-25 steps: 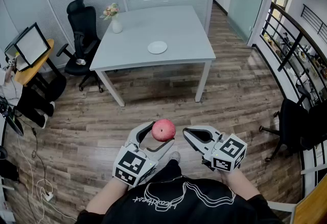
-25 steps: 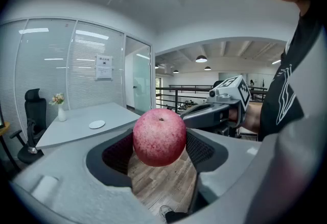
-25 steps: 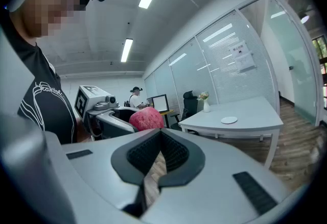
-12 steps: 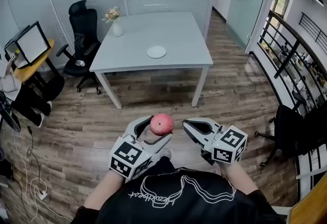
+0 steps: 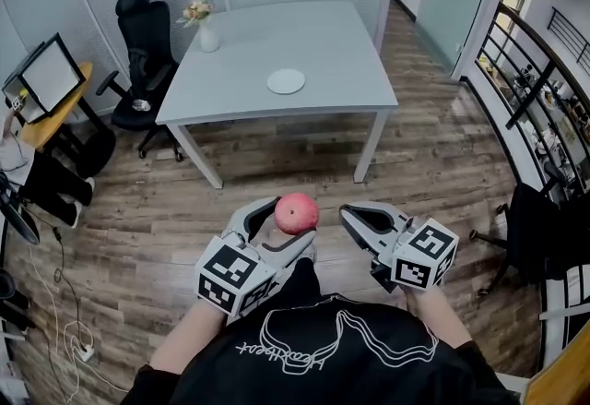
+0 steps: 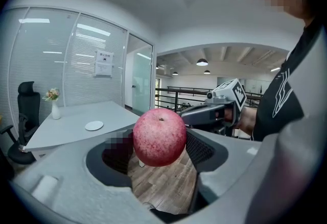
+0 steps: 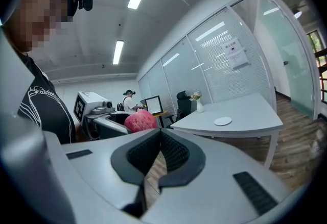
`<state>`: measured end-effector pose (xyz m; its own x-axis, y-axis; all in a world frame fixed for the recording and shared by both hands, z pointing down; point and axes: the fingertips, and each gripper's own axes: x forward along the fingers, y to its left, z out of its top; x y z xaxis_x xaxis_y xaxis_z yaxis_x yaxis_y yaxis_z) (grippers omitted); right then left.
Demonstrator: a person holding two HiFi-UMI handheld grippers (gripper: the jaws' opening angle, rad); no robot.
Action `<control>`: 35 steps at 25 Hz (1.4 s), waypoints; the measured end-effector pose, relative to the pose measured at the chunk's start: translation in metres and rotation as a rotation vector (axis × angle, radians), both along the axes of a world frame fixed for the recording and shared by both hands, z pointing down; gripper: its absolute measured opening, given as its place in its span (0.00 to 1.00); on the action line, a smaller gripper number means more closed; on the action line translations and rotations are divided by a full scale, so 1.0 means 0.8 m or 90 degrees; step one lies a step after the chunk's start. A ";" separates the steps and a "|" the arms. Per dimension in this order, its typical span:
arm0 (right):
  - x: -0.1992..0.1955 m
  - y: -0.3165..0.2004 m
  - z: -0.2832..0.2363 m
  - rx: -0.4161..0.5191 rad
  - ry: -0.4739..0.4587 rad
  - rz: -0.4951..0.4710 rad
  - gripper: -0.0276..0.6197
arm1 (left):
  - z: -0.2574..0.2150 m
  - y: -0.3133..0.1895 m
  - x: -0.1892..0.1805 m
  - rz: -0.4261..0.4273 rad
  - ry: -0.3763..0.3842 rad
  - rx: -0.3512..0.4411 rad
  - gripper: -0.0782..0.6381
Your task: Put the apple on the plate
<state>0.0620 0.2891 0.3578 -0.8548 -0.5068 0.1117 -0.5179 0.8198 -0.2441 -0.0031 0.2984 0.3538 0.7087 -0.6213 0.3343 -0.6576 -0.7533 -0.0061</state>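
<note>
My left tongs [image 5: 289, 230] stay clamped on the round red apple [image 5: 296, 212], held exactly as half a second ago. My right tongs [image 5: 355, 217], just beside them on the right, remain closed together and empty. The small round white plate [image 5: 286, 80] lies well ahead of both tongs on the grey rectangular worktop [image 5: 313, 39]. It shows slightly higher in the head view than before.

Speckled pinkish-red round apple [image 5: 296, 211]; plain white round plate [image 5: 286, 81]; pale grey square table [image 5: 324, 36]; streaked brown wood-plank floor [image 5: 175, 214]; black office chair [image 5: 138, 17].
</note>
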 end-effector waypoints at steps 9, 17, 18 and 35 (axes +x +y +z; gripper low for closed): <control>-0.007 -0.174 0.012 -0.053 -0.015 0.017 0.06 | 0.009 -0.183 -0.008 0.011 -0.013 -0.047 0.55; -0.028 -0.332 0.043 -0.111 -0.004 0.035 0.06 | 0.038 -0.352 -0.036 0.006 -0.005 -0.088 0.55; -0.031 -0.350 0.046 -0.116 -0.007 0.039 0.06 | 0.042 -0.369 -0.040 0.005 -0.007 -0.089 0.55; -0.048 -0.464 0.079 -0.205 -0.066 0.048 0.06 | 0.080 -0.482 -0.070 0.010 -0.003 -0.111 0.55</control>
